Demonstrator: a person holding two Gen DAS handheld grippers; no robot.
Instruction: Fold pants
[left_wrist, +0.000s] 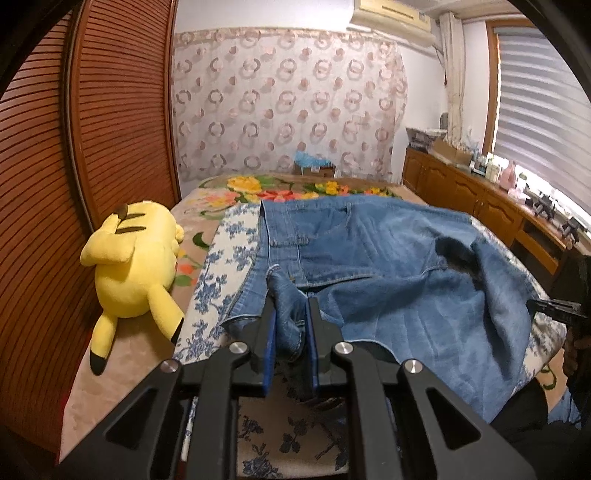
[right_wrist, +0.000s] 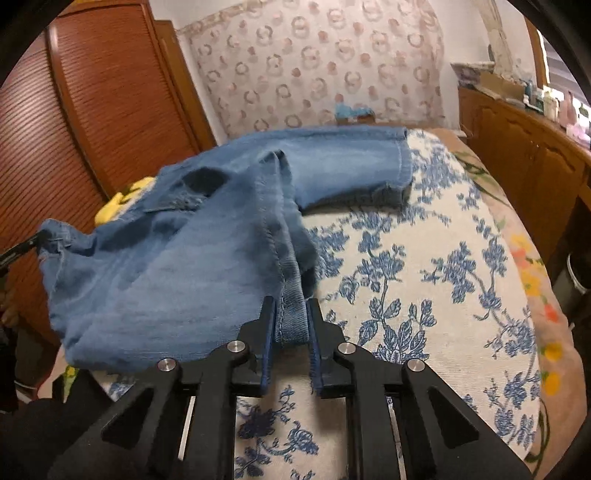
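A: Pants (left_wrist: 388, 266) lie on the bed (left_wrist: 207, 295), beside a yellow plush toy (left_wrist: 133, 266). Held how?

B: Left gripper (left_wrist: 290, 306) clamps bunched denim; right gripper (right_wrist: 291, 306) clamps a seamed edge, probably lifting a fold. One leg stretches away toward the far wall.

We cannot read the small items on the sideboard (left_wrist: 476, 173); the plush (right_wrist: 123, 199) is mostly hidden behind the pants (right_wrist: 177, 266) in the right view; the air conditioner (left_wrist: 391, 16) is cut by the top edge.
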